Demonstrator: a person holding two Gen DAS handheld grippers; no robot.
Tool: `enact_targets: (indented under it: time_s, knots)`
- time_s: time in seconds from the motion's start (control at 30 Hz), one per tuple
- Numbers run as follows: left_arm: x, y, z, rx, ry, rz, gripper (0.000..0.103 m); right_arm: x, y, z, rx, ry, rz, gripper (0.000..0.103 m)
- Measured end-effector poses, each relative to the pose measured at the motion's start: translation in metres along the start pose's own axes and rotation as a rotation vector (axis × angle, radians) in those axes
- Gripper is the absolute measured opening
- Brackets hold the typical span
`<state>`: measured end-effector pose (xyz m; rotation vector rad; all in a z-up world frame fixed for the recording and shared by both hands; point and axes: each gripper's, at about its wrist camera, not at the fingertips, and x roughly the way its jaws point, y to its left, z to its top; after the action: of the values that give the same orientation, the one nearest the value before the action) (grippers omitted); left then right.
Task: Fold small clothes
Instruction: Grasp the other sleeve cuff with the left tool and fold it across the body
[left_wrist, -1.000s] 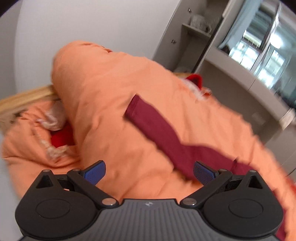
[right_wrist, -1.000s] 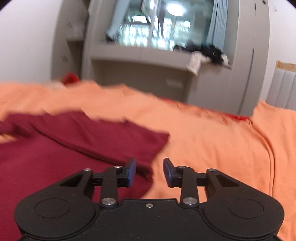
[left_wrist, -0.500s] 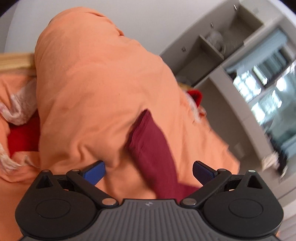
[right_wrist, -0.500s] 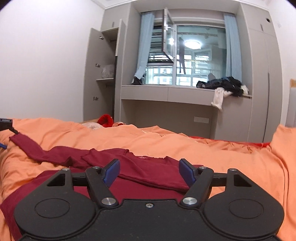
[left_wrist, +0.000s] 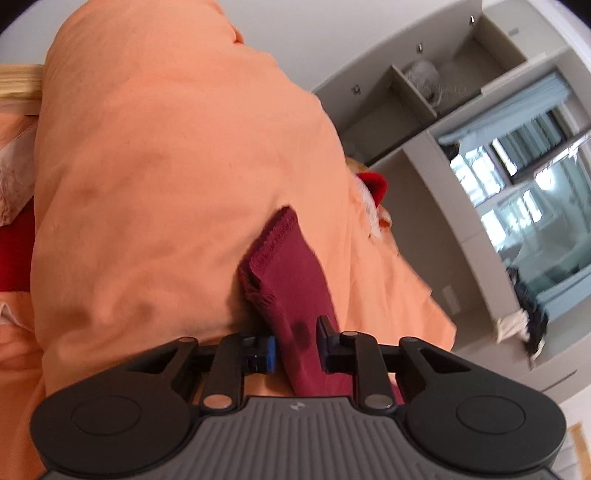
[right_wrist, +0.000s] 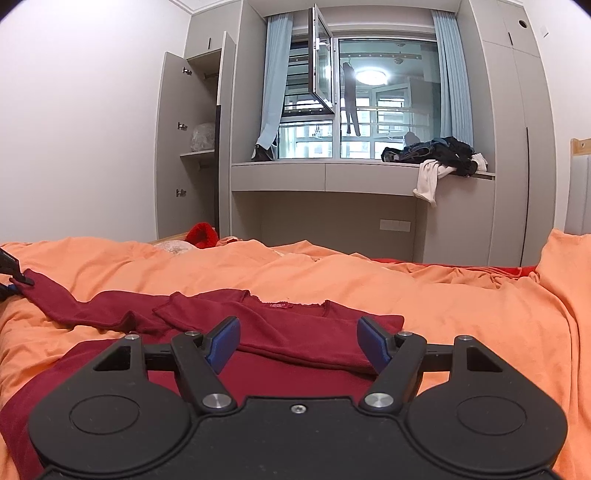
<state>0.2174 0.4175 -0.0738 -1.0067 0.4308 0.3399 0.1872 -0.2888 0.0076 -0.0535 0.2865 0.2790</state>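
A dark red long-sleeved shirt (right_wrist: 295, 314) lies flat on the orange duvet (right_wrist: 443, 295), its right sleeve folded across the chest. Its other sleeve (right_wrist: 55, 299) stretches away to the left. In the left wrist view, that sleeve's cuff end (left_wrist: 288, 266) runs between the jaws of my left gripper (left_wrist: 295, 345). The jaws are closing, and both pads touch the cloth. The left gripper's tip (right_wrist: 11, 273) also shows at the far left edge of the right wrist view. My right gripper (right_wrist: 299, 339) hovers open just above the shirt's body with nothing between its fingers.
A bulky mound of orange duvet (left_wrist: 166, 166) rises just past the sleeve. Red bedding (right_wrist: 201, 232) sits at the bed's far side. Beyond stand an open grey wardrobe (right_wrist: 195, 147), a window ledge with piled clothes (right_wrist: 439, 151) and a wooden bed frame (left_wrist: 18, 85).
My left gripper moved in and down over the sleeve end and its jaws went from wide apart to narrow around it. The right gripper's jaws widened and it drew back from the shirt's edge.
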Motion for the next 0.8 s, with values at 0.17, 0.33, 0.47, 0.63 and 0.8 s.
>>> enact_targets:
  time_s: [0.17, 0.33, 0.47, 0.63, 0.8]
  knots:
    - [-0.031, -0.056, -0.008, 0.229, -0.122, 0.014, 0.003, 0.002, -0.004, -0.002, -0.015, 0.001, -0.009, 0.072]
    - [-0.051, -0.163, -0.040, 0.447, -0.175, -0.099, 0.003, 0.005, -0.009, -0.006, 0.008, 0.011, -0.031, 0.072]
    - [-0.037, -0.261, -0.084, 0.593, -0.124, -0.191, 0.003, 0.006, -0.012, -0.007, 0.017, 0.029, -0.062, 0.072]
    - [-0.008, -0.373, -0.179, 0.779, -0.048, -0.281, 0.003, 0.003, -0.028, -0.003, 0.114, 0.054, -0.122, 0.073]
    - [0.052, -0.453, -0.317, 0.973, 0.139, -0.343, 0.003, -0.011, -0.039, 0.005, 0.121, 0.001, -0.157, 0.073]
